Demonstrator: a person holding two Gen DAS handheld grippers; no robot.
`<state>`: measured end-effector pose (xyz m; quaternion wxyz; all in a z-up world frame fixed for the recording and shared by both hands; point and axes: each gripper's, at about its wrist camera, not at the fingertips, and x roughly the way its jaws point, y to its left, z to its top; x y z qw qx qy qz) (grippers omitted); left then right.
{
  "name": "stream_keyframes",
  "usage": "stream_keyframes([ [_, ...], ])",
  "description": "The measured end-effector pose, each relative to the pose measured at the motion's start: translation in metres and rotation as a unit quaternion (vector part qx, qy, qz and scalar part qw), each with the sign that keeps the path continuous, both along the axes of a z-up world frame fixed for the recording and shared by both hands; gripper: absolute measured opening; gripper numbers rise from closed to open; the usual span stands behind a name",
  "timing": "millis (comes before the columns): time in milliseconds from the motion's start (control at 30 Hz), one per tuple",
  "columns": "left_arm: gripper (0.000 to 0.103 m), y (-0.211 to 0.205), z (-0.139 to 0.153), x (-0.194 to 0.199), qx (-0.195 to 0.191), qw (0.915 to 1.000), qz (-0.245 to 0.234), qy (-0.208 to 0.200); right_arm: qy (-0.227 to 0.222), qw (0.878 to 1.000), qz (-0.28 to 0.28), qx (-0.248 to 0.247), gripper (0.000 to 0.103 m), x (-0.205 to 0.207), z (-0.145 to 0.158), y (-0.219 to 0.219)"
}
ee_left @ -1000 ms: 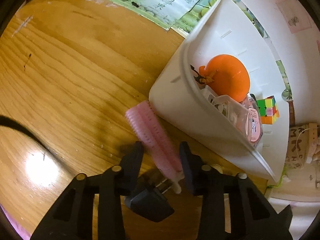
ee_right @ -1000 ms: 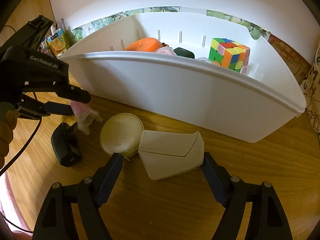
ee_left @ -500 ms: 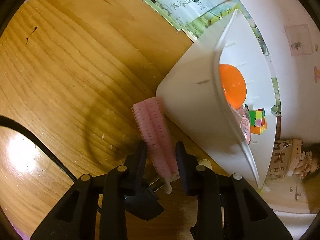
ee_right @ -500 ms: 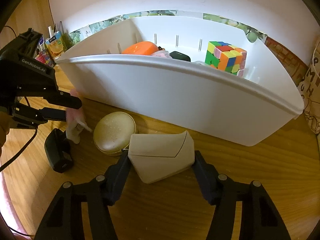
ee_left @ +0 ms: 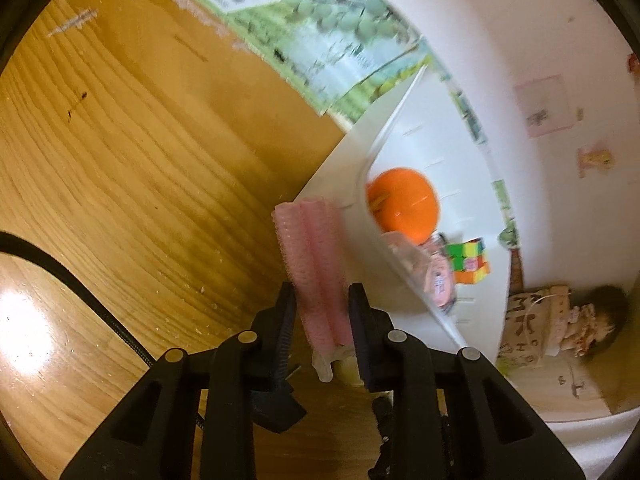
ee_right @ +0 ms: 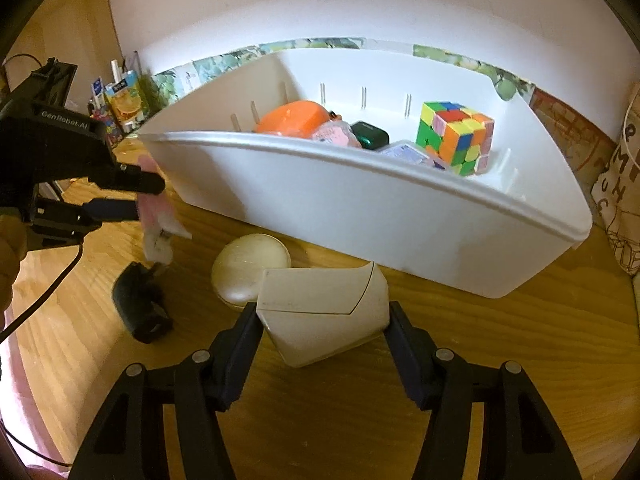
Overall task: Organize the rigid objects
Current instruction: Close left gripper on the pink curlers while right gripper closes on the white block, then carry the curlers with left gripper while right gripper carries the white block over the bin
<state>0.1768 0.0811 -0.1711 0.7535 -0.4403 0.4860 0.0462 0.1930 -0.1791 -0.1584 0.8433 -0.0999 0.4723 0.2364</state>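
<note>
My left gripper (ee_left: 321,302) is shut on a pink hair roller (ee_left: 314,264) and holds it above the table, beside the near left corner of the white bin (ee_left: 348,168); the same grip shows in the right wrist view (ee_right: 154,196). My right gripper (ee_right: 322,322) is shut on a white angular case (ee_right: 322,308) that is off the wooden table. The bin (ee_right: 360,208) holds an orange case (ee_right: 294,118), a colour cube (ee_right: 456,134), a dark green case (ee_right: 370,134) and pink items.
A round cream case (ee_right: 250,264) lies on the table in front of the bin. A black charger block (ee_right: 140,304) lies to its left, under the roller. Green printed paper (ee_left: 320,28) and cartons stand along the wall. A black cable (ee_left: 80,292) crosses the left.
My left gripper has closed on the roller and lifted it up toward the bin's rim. My right gripper has closed on the white case and raised it off the table.
</note>
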Motion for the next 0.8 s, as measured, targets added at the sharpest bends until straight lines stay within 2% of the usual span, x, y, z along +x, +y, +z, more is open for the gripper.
stream_keyframes([
  [200,0.028,0.005,0.021,-0.013,-0.007,0.9982,0.027,-0.052,-0.018,0.999,0.029,0.002,0.062,-0.009,0.015,0.008],
  [367,0.028,0.016,0.032,-0.024,-0.009,0.9967,0.049,-0.064,-0.034,0.998,0.049,0.008,0.062,-0.016,0.030,0.015],
  [567,0.028,0.032,0.054,-0.036,0.019,0.9946,0.057,-0.084,-0.064,0.995,0.075,0.011,0.062,-0.021,0.052,0.026],
  [700,0.028,0.038,0.070,-0.038,0.054,0.9928,0.056,-0.091,-0.080,0.993,0.079,0.026,0.062,-0.019,0.069,0.027],
  [800,0.028,0.042,0.079,-0.038,0.065,0.9916,0.053,-0.099,-0.091,0.992,0.078,0.035,0.062,-0.016,0.081,0.027],
])
